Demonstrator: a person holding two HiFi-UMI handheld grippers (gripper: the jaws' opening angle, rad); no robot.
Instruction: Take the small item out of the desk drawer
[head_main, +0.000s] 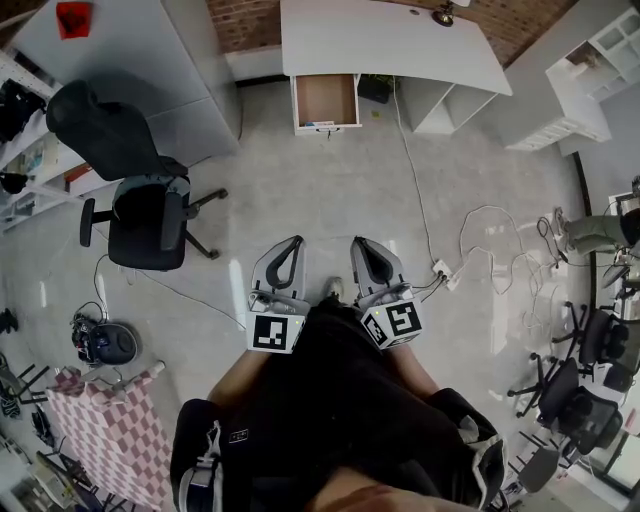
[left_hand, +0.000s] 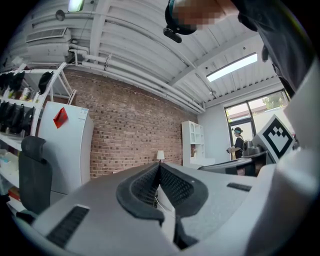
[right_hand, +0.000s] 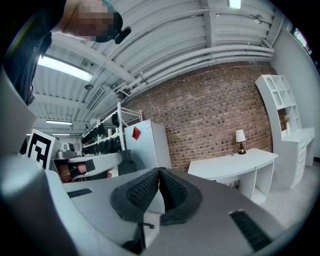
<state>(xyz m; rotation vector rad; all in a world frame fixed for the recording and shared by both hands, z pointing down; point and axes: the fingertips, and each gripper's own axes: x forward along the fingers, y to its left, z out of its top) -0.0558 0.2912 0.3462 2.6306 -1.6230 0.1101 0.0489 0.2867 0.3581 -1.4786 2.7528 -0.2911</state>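
The white desk (head_main: 390, 40) stands against the far brick wall, and its drawer (head_main: 326, 100) is pulled open, showing a brown bottom. Something small (head_main: 322, 124) lies at the drawer's near edge, too small to make out. I hold both grippers close to my body, far from the desk, pointing towards it. My left gripper (head_main: 296, 242) is shut with nothing between its pads; its tips meet in the left gripper view (left_hand: 159, 166). The right gripper (head_main: 355, 243) is also shut and empty, tips touching (right_hand: 159, 171). The right gripper view shows the desk (right_hand: 235, 162) ahead.
A black office chair (head_main: 140, 200) stands to the left. White cables and a power strip (head_main: 445, 272) lie on the floor to the right. A white cabinet (head_main: 150, 60) is left of the desk, a white shelf unit (head_main: 590, 80) right. A checkered cloth (head_main: 110, 430) is near left.
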